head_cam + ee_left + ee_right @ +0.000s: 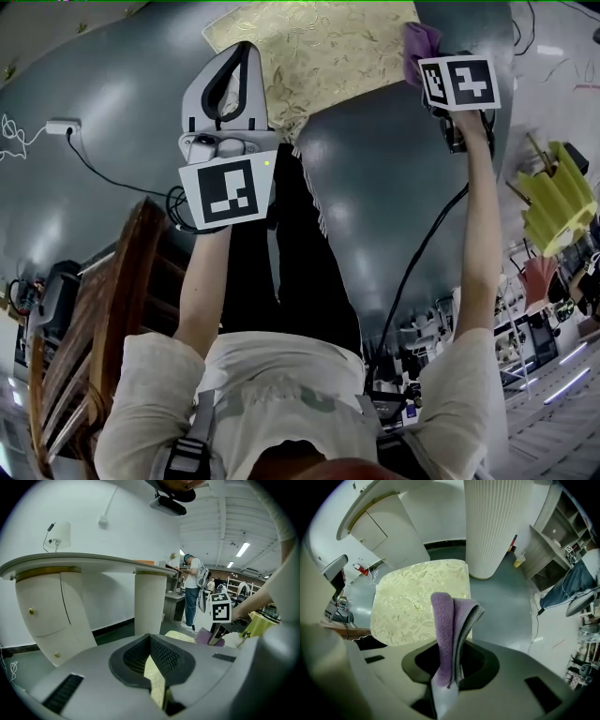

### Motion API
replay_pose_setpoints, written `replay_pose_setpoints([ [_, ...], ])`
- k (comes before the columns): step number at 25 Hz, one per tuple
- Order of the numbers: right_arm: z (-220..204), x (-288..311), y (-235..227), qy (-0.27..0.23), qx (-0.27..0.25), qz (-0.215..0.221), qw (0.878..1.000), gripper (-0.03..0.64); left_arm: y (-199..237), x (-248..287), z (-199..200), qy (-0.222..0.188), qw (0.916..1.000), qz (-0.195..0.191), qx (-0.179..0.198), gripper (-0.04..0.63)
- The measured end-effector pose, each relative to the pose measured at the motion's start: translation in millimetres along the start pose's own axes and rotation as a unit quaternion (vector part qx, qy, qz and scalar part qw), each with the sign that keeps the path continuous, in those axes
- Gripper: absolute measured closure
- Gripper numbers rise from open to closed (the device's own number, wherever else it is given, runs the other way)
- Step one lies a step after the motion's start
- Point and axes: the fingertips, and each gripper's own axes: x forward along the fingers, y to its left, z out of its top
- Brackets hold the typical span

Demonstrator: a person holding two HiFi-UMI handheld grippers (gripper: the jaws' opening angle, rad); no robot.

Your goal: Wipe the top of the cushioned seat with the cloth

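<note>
The cushioned seat (323, 47) is pale yellow with a leaf pattern and lies at the top middle of the head view. My left gripper (242, 56) is at the seat's near left corner. In the left gripper view its jaws are closed on a strip of that yellow patterned cushion edge (155, 679). My right gripper (433, 58) hangs over the seat's right edge, shut on a folded purple cloth (449, 620). The cloth (419, 39) stands up between the jaws above the seat (417, 599) and is apart from it.
A white ribbed column (497, 527) rises just beyond the seat, and a curved white cabinet (47, 611) stands to its left. A wooden chair (112, 309) is near my left side. A power strip with cable (61, 127) lies on the grey floor. A person (192, 592) stands far off.
</note>
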Motion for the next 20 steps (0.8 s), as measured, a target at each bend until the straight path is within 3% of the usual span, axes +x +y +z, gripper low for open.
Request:
replay_pose_setpoints([
  [9, -3, -2, -28, 0.002, 0.002, -0.028, 1.0, 0.525, -14, 9, 8, -0.005, 0.9998, -0.016, 0.01, 0.59],
  [20, 1, -4, -25, -0.018, 0.016, -0.029, 0.999, 0.525, -17, 12, 9, -0.007, 0.9996, -0.025, 0.015, 0.591],
])
